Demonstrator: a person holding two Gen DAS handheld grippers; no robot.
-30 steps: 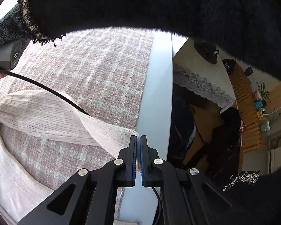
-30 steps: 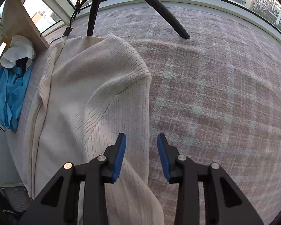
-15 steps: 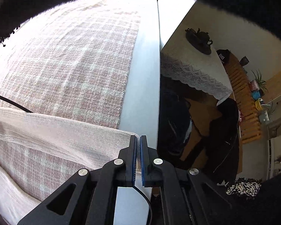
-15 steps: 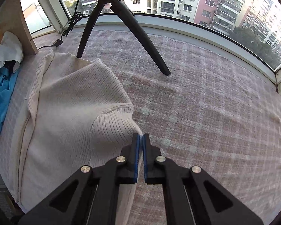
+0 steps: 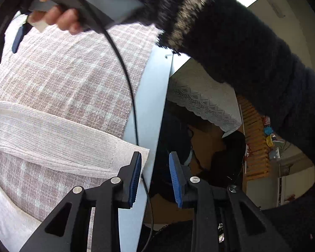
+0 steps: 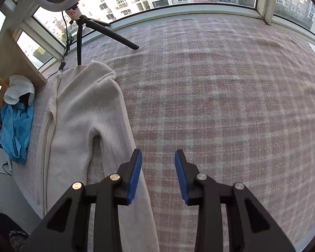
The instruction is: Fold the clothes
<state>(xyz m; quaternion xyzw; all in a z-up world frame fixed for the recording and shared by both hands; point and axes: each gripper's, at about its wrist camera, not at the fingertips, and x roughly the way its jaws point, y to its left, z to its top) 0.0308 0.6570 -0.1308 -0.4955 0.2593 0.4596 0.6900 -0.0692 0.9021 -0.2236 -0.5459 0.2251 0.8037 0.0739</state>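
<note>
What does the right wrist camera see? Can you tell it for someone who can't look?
A cream ribbed sweater lies flat on a pink checked cloth, one sleeve running down toward the camera. The right gripper hangs above with its blue-padded jaws opening and nothing between them. Behind stand a black tripod and windows facing apartment blocks; a blue garment hangs at the left.

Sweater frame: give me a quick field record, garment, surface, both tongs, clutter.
garment: cream ribbed sweater, lying flat, one sleeve stretched toward the table edge
surface: pink plaid cloth
left tongs: opening, nothing between them, sleeve cuff just beside
right tongs: opening, empty, over the plaid cloth beside the sweater
clutter: tripod, blue cloth
</note>
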